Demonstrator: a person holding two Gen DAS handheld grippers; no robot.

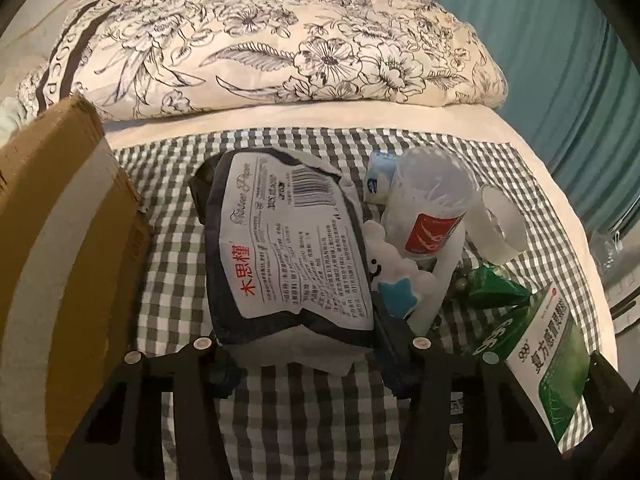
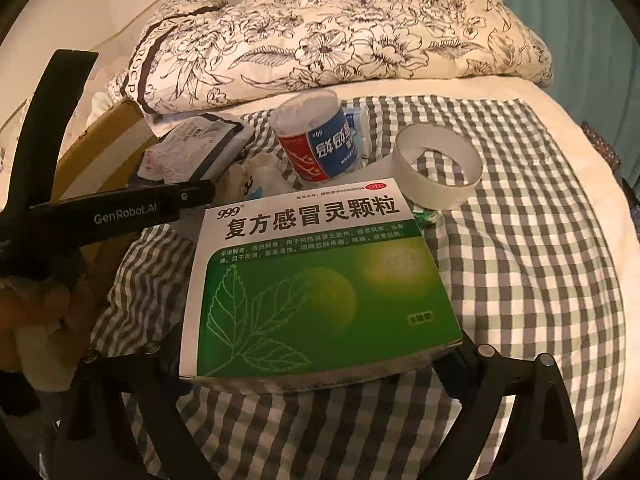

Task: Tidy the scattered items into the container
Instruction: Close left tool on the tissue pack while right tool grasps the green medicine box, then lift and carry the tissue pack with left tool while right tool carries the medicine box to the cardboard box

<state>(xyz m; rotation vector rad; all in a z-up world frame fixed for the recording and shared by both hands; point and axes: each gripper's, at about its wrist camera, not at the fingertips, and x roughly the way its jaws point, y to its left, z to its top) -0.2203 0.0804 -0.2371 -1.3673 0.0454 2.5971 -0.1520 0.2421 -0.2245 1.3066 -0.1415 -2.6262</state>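
Your left gripper [image 1: 308, 346] pinches the near end of the tissue pack [image 1: 288, 236]. The pack lies flat on the checked cloth [image 1: 168, 240] on the bed. Its long side points away from you, toward the flowered quilt [image 1: 280, 40], and its printed label faces up. The cardboard box [image 1: 60, 240] stands just to its left, near but not touching.

Your right gripper [image 2: 320, 364] has its two fingers on both sides of the near end of the green medicine box [image 2: 316, 280]. You cannot tell if the pads press on the box yet. The box lies with its front face up and its long side pointing away from you. Its white title strip is at the far end.

Past the medicine box, a clear tub with a red and blue label [image 2: 316, 140] lies tipped on its side. A white tape roll [image 2: 436, 168] sits just beside it on the cloth, its hole facing up. A small white cloud toy [image 1: 396, 276] lies between the tissue pack and the tub.
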